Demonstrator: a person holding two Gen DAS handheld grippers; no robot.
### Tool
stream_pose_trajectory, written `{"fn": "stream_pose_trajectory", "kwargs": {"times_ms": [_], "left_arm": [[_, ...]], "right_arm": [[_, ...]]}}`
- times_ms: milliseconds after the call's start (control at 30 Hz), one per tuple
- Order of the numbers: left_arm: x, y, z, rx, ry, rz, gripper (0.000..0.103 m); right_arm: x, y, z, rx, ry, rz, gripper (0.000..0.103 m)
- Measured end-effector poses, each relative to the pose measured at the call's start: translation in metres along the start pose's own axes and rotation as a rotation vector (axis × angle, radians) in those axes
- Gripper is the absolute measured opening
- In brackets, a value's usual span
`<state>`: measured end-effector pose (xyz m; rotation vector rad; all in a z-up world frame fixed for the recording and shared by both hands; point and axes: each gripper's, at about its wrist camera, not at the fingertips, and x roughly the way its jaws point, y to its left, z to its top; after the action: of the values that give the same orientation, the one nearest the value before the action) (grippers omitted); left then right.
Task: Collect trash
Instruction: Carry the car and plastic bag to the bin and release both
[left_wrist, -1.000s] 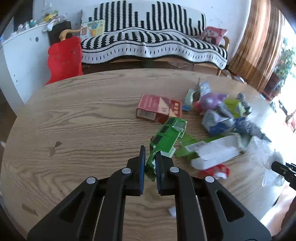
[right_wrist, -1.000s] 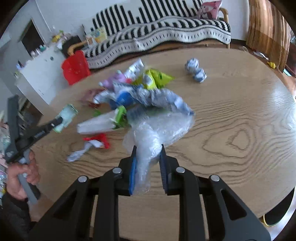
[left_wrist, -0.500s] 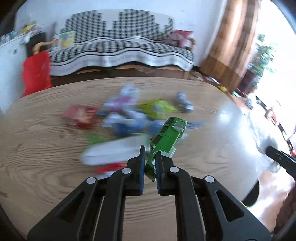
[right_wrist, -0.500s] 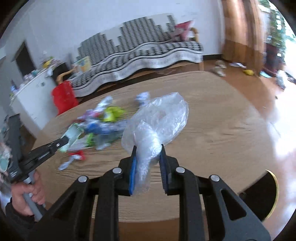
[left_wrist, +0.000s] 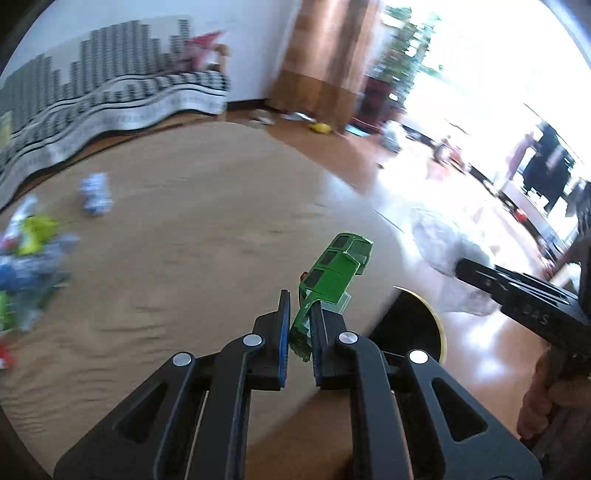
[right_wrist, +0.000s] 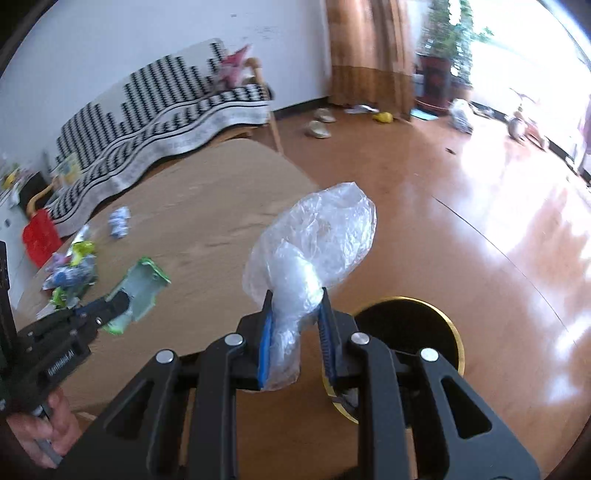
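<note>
Pinching flattened green carton (left_wrist: 334, 275), left tool (left_wrist: 298, 314); right tool (right_wrist: 295, 317) clenched on crumpled clear bag (right_wrist: 314, 240).

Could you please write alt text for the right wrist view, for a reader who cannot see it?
The right gripper is shut on a crumpled clear plastic bag, held above a round black bin with a gold rim on the wooden floor. At left, the left gripper holds a green carton over the wooden table, where more wrappers lie.

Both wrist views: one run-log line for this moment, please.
left gripper: shut on green carton | right gripper: shut on clear plastic bag | bin: on floor below right gripper
</note>
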<state>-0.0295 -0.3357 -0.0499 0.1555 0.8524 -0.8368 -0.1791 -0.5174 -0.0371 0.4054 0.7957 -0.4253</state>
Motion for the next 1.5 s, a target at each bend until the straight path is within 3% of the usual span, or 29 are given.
{"fn": "stream_pose_trajectory", "kwargs": {"times_ms": [133,300,467,800,867,933,1000,1267,1500], "left_arm": [[0.041,-0.063,-0.009,0.091,0.046,-0.067,0.009],[0.09,-0.112,-0.027,0.168,0.119,-0.12,0.009],[0.128,-0.134,-0.035,0.211,0.178,-0.142,0.009],[0.173,-0.143,-0.038,0.228,0.234,-0.16,0.011],[0.176,-0.143,-0.037,0.229,0.244,-0.161,0.018],[0.174,-0.142,-0.036,0.226,0.237,-0.159,0.05],[0.168,-0.142,-0.035,0.231,0.215,-0.156,0.059],[0.138,-0.133,-0.028,0.249,0.188,-0.174,0.062],[0.08,-0.114,-0.021,0.257,0.11,-0.185,0.07]], "right_arm": [[0.002,-0.056,-0.008,0.064,0.038,-0.046,0.022],[0.013,-0.11,-0.02,0.12,0.114,-0.103,0.022],[0.022,-0.138,-0.027,0.161,0.172,-0.103,0.022],[0.022,-0.156,-0.028,0.205,0.18,-0.118,0.022],[0.021,-0.157,-0.028,0.215,0.179,-0.12,0.022],[0.021,-0.157,-0.029,0.224,0.181,-0.114,0.022],[0.023,-0.158,-0.03,0.228,0.186,-0.108,0.022],[0.031,-0.15,-0.03,0.217,0.218,-0.09,0.022],[0.043,-0.137,-0.033,0.184,0.254,-0.096,0.022]]}}
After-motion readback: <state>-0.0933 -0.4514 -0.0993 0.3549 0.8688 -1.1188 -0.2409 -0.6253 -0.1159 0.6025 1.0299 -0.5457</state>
